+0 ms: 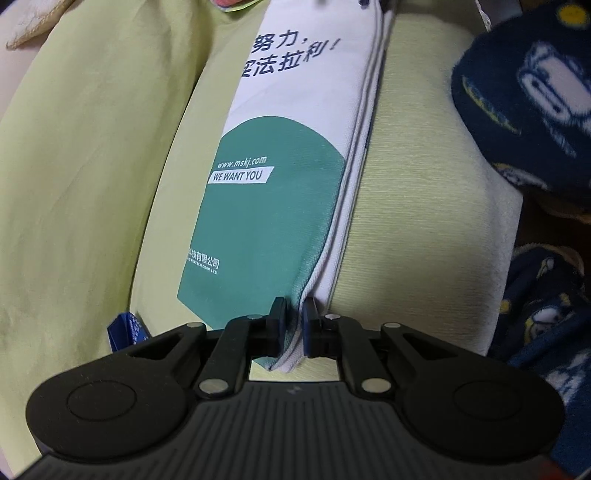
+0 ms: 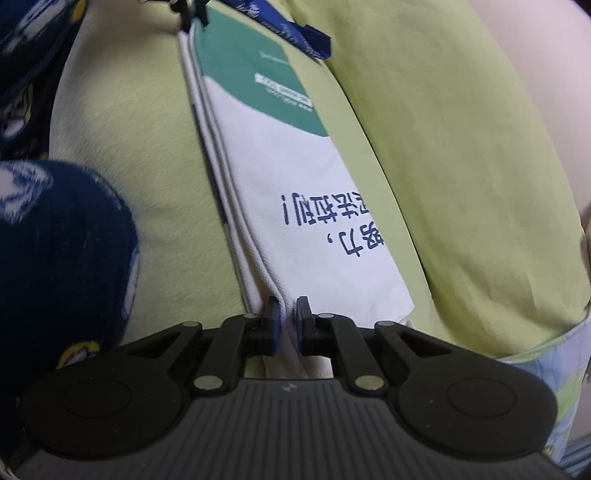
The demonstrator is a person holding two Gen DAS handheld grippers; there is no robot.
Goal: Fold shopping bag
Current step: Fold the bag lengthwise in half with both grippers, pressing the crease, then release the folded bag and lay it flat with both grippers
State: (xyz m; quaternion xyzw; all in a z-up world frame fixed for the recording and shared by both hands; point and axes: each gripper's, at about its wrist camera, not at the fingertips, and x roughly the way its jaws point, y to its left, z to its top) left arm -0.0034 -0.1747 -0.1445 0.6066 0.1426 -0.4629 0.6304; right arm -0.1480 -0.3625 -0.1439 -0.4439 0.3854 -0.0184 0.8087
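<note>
Both pairs of jaws are pinched nearly closed on the folded edge of the shopping bag (image 1: 280,155). At the bottom centre of the left wrist view, the left gripper (image 1: 294,308) clamps the stacked layers at the bag's green-printed end. At the bottom centre of the right wrist view, the right gripper (image 2: 287,308) clamps the same layered edge at the white end.

From each gripper the white canvas bag (image 2: 291,166) runs up the middle of the frame as a long narrow strip, folded lengthwise, lying on a pale green cushion (image 1: 417,206). A green quilt (image 1: 85,155) fills the left of the left wrist view. A dark blue patterned fleece (image 1: 524,110) sits at its upper right, just beside the cushion. A blue strap (image 2: 306,35) shows near the top of the right wrist view.
</note>
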